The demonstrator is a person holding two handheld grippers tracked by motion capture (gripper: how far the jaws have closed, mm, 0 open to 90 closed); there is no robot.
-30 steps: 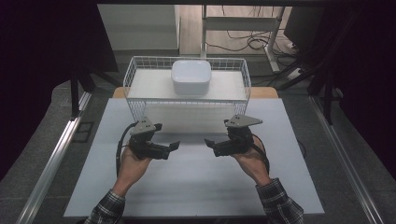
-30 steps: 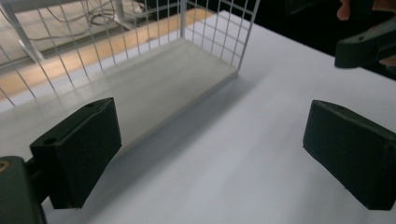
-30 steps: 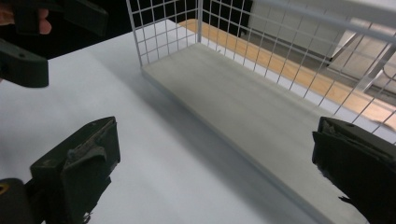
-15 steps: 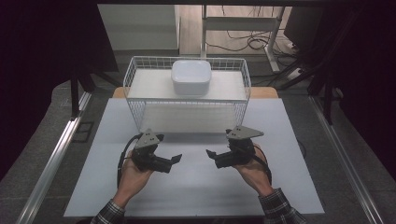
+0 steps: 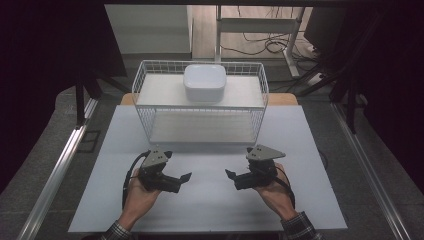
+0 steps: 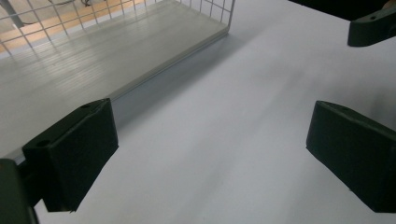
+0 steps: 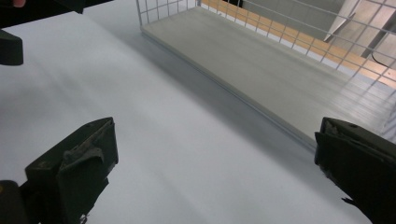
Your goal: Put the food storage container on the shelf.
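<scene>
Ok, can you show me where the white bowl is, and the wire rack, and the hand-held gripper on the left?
white bowl (image 5: 204,82): high view, middle of its top.
wire rack (image 5: 146,117): high view, left front wire wall.
left hand-held gripper (image 5: 185,178): high view, between its open jaw tips.

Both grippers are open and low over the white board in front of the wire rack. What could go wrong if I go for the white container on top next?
The white container sits on the top shelf of the wire rack, near its back edge, so a push could slide it off the rear. The rack's raised wire rim could snag the jaws of the left gripper or right gripper on the way in. The container looks wide and rounded, so one open gripper may slip.
</scene>
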